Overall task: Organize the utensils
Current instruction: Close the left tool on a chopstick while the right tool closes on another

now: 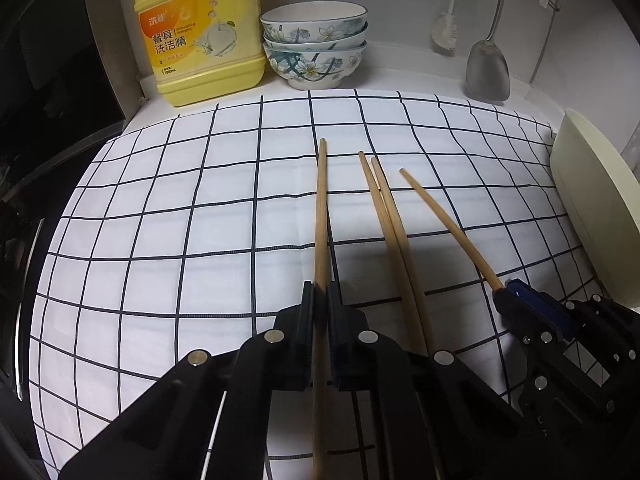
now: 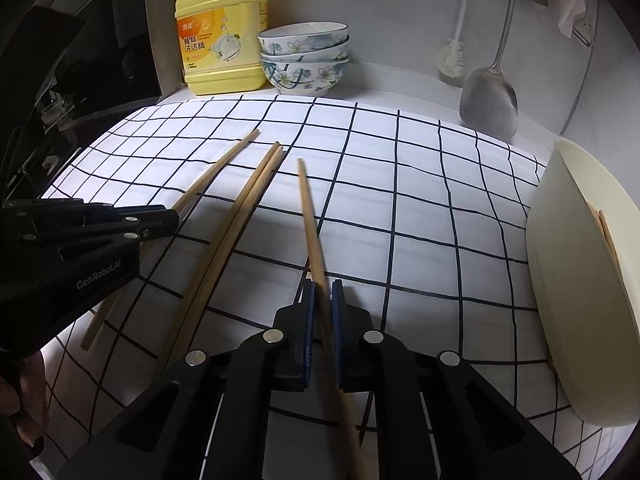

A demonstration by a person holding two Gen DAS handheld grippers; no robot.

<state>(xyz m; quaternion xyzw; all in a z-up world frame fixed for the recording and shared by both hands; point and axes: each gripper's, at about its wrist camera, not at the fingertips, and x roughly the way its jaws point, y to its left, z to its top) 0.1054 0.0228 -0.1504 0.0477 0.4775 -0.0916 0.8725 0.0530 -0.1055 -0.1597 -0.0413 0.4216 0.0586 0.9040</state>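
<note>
Several wooden chopsticks lie on a white checked cloth [image 1: 180,220]. My left gripper [image 1: 321,292] is shut on one chopstick [image 1: 321,208] that points away from me. A pair of chopsticks [image 1: 390,224] lies loose just to its right. My right gripper [image 2: 322,292] is shut on another chopstick [image 2: 309,216]. In the left wrist view the right gripper [image 1: 506,294] shows at the right, holding that chopstick [image 1: 448,224]. In the right wrist view the left gripper [image 2: 172,220] shows at the left with its chopstick [image 2: 224,160], and the loose pair [image 2: 240,208] lies between.
A cream bin [image 1: 592,216] stands at the cloth's right edge; it also shows in the right wrist view [image 2: 580,280], with wooden sticks inside. A yellow detergent jug [image 1: 200,32], stacked flowered bowls [image 1: 316,46], a brush [image 1: 446,32] and a metal spatula [image 1: 488,68] line the back wall.
</note>
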